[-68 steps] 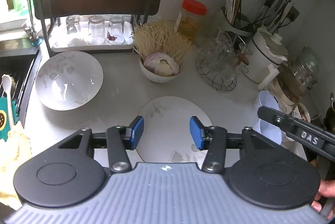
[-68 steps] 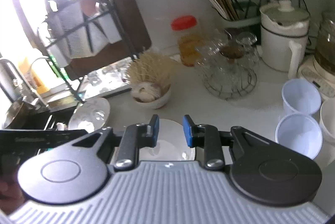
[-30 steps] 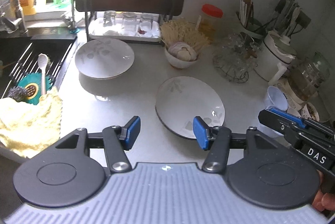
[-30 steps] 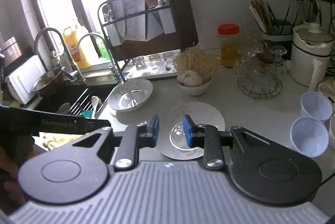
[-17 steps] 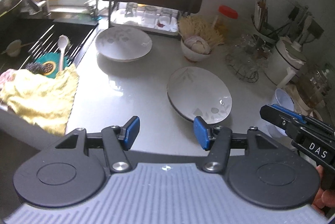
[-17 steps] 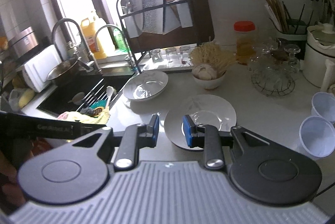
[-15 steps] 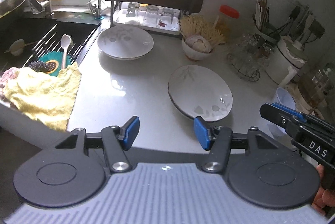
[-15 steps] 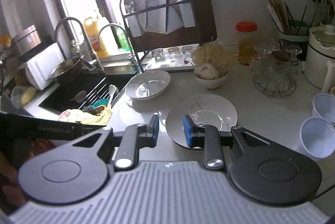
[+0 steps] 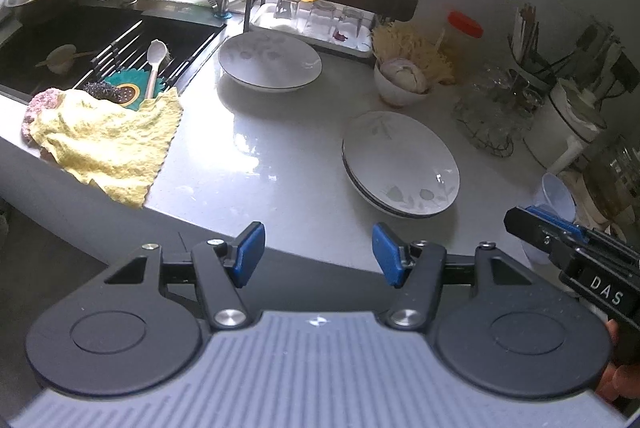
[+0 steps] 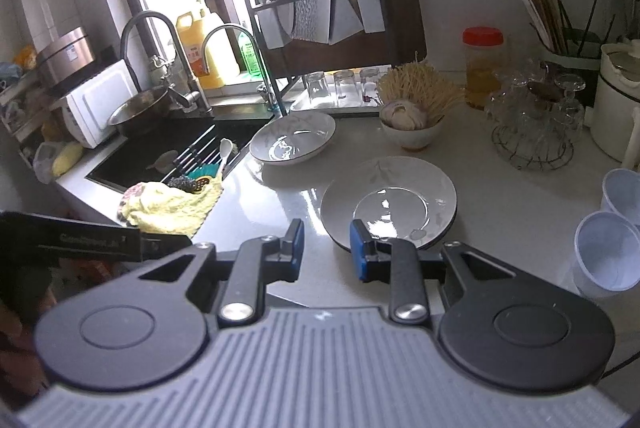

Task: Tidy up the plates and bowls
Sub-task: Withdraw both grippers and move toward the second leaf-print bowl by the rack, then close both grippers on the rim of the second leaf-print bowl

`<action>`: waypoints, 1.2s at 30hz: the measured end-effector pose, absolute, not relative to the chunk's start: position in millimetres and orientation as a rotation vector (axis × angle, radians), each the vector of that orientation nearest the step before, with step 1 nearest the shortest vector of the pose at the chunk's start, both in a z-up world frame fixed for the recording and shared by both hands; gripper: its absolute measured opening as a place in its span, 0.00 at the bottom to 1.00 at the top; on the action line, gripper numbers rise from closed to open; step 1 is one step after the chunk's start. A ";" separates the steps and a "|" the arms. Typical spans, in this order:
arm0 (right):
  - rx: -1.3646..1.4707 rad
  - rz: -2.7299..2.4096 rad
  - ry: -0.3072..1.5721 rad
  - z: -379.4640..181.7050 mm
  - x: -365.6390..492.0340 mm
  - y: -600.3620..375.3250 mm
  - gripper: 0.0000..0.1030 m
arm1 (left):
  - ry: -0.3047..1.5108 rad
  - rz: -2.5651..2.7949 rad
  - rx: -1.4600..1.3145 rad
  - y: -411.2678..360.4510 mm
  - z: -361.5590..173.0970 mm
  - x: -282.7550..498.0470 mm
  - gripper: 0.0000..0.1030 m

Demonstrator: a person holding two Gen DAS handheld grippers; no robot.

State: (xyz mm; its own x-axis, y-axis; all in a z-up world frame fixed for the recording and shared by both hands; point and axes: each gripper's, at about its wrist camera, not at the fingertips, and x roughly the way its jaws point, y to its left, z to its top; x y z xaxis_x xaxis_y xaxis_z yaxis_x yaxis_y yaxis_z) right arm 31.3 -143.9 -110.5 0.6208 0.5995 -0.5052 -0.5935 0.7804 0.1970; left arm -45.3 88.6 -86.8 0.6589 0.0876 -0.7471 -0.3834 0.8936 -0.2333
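Blue-padded, my left tongs (image 9: pixel 318 248) have just been opening and hold nothing, above the table (image 9: pixel 256 163) edge. My right tongs (image 10: pixel 326 248) stand slightly apart, empty too. Beyond both lies the plate (image 9: pixel 400 163), near my right tongs. Farther, beside the sink (image 9: pixel 80 39), sits the bowl (image 9: pixel 270 61).

left gripper (image 9: pixel 318 248) withdrawn from plate (image 9: pixel 400 163), jaws opening
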 end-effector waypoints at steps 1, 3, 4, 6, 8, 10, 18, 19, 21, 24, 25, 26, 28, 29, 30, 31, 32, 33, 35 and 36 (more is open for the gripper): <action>0.012 0.684 0.589 -110.9 34.3 -141.6 0.28 | 0.813 0.273 -0.395 90.8 -87.0 -41.6 0.64; 0.014 0.679 0.594 -112.4 39.7 -138.1 0.28 | 0.815 0.265 -0.394 96.8 -87.8 -32.6 0.65; 0.013 0.674 0.595 -113.1 43.9 -135.6 0.28 | 0.815 0.261 -0.392 100.1 -88.7 -27.6 0.65; 0.015 0.659 0.606 -114.3 53.9 -129.1 0.28 | 0.821 0.244 -0.385 108.5 -90.8 -14.4 0.65; 0.016 0.651 0.606 -113.7 62.9 -122.3 0.28 | 0.819 0.221 -0.371 117.1 -91.6 0.0 0.66; 0.002 0.637 0.595 -113.3 71.8 -114.1 0.28 | 0.822 0.210 -0.356 127.6 -92.2 16.0 0.66; 0.003 0.587 0.592 -111.5 115.8 -81.5 0.28 | 0.810 0.160 -0.356 178.8 -92.4 88.3 0.71; 0.003 0.582 0.598 -112.0 122.4 -76.1 0.28 | 0.812 0.153 -0.355 184.1 -93.2 96.1 0.71; 0.005 0.574 0.609 -113.8 132.2 -67.8 0.28 | 0.815 0.143 -0.351 196.2 -96.4 111.3 0.74; 0.009 0.545 0.602 -118.1 145.6 -55.6 0.54 | 0.828 0.145 -0.361 218.5 -104.0 132.5 0.78; 0.019 0.541 0.601 -120.3 150.4 -51.9 0.64 | 0.837 0.140 -0.371 226.2 -106.7 139.7 0.78; 0.026 0.537 0.611 -122.4 156.1 -47.7 0.66 | 0.849 0.128 -0.376 234.8 -109.1 148.4 0.78; 0.047 0.526 0.643 -126.5 167.4 -40.0 0.66 | 0.856 0.118 -0.365 247.5 -111.9 161.7 0.82; 0.058 0.520 0.658 -128.5 173.5 -35.2 0.66 | 0.865 0.115 -0.353 254.3 -113.9 169.9 0.82; 0.062 0.515 0.666 -129.9 178.0 -31.1 0.66 | 0.874 0.112 -0.347 260.8 -116.2 175.4 0.82; 0.065 0.509 0.674 -131.0 182.6 -26.7 0.66 | 0.883 0.112 -0.346 267.7 -118.8 181.1 0.82; 0.072 0.503 0.684 -132.0 188.1 -21.8 0.66 | 0.891 0.117 -0.353 276.4 -121.6 187.5 0.82; 0.077 0.497 0.692 -132.7 192.3 -17.2 0.66 | 0.897 0.120 -0.362 283.4 -124.7 191.9 0.82; 0.083 0.492 0.706 -134.2 201.3 -6.4 0.66 | 0.909 0.121 -0.378 297.4 -130.3 201.1 0.82; 0.087 0.496 0.712 -134.8 205.4 -1.2 0.66 | 0.918 0.120 -0.380 304.1 -133.6 205.8 0.82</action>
State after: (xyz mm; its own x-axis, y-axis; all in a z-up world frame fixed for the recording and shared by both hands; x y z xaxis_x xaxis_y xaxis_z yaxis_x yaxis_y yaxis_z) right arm 205.4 -1.2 -134.8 0.6468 0.4641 -0.6052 -0.4063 0.8812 0.2416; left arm 205.8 304.1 -133.6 0.6060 -0.0594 -0.7932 -0.2613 0.9270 -0.2691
